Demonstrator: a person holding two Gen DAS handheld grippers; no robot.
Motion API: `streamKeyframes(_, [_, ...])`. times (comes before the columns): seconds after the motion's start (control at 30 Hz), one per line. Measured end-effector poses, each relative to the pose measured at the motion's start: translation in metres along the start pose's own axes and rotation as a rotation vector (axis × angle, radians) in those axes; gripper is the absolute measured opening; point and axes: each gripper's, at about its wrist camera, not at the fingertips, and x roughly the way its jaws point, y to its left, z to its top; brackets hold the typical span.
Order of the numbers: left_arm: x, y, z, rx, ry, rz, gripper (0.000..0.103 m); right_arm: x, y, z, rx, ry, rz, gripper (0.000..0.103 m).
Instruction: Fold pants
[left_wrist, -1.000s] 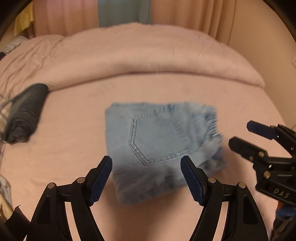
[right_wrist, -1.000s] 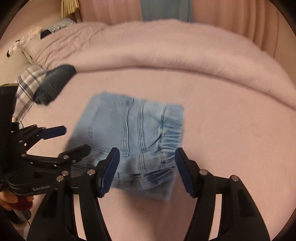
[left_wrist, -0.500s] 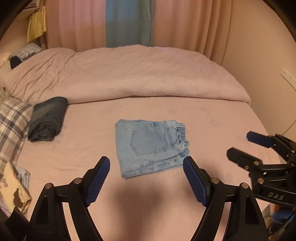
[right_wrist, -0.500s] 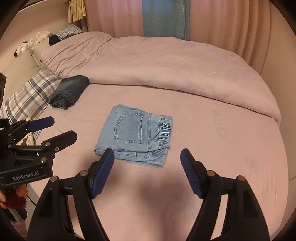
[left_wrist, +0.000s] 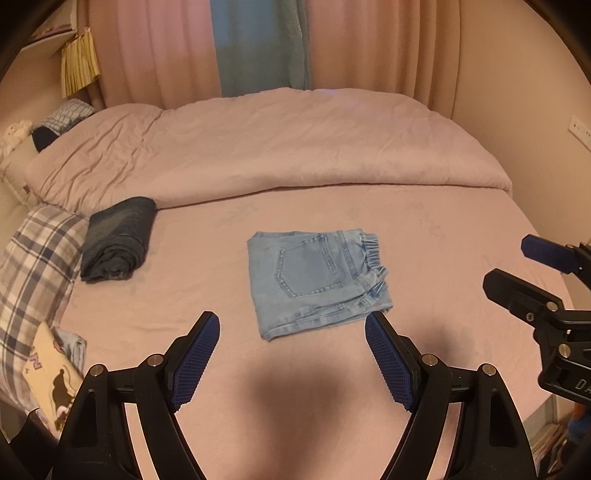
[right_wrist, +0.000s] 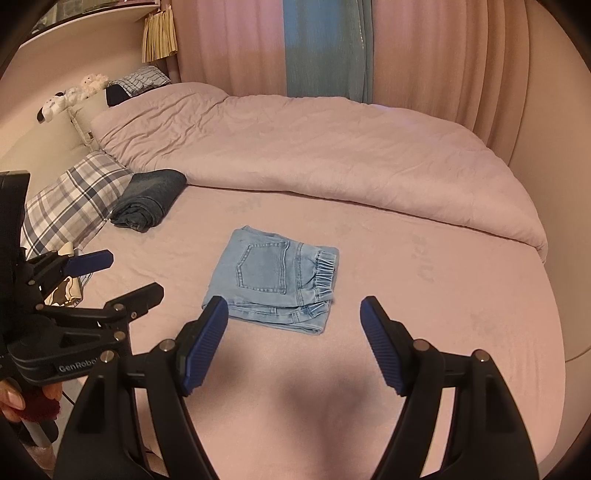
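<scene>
The light blue pants (left_wrist: 317, 280) lie folded into a compact square in the middle of the bed (left_wrist: 443, 236), back pocket up, with the gathered elastic edge along their 3 o'clock side. The left gripper (left_wrist: 291, 354) hangs above the sheet at the pants' 6 o'clock, fingers (left_wrist: 195, 354) spread wide and holding nothing. The right gripper (right_wrist: 293, 341) hangs likewise at 6 o'clock of the pants in its own view, fingers (right_wrist: 380, 350) wide apart and empty. Neither touches the pants. At 10 o'clock from the pants a dark rolled garment (left_wrist: 118, 240) rests against a plaid pillow (left_wrist: 37, 258). A rumpled pink duvet (left_wrist: 258, 147) covers the far half of the bed, at 12 o'clock, with curtains (left_wrist: 258, 44) behind.
</scene>
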Motion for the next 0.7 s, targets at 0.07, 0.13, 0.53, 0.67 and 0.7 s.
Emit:
streamKeyframes(0.07, [0.0, 0.0, -0.002, 0.0, 0.003, 0.004, 0.081, -0.001, 0.0, 0.0, -0.002, -0.001, 0.001, 0.075])
streamKeyframes(0.13, [-0.001, -0.002, -0.002, 0.005, 0.003, 0.006, 0.081, -0.002, -0.001, 0.0, 0.0, -0.004, 0.001, 0.075])
streamKeyframes(0.53, [-0.009, -0.008, -0.004, 0.016, -0.009, 0.011, 0.081, -0.007, -0.005, 0.001, 0.0, -0.017, -0.002, 0.075])
streamKeyframes(0.67, [-0.01, -0.009, -0.005, 0.016, -0.01, 0.015, 0.081, -0.008, -0.006, 0.001, -0.002, -0.021, -0.002, 0.075])
streamKeyframes(0.7, [-0.01, -0.01, -0.004, 0.017, -0.01, 0.013, 0.081, -0.009, -0.006, 0.001, -0.003, -0.022, -0.003, 0.075])
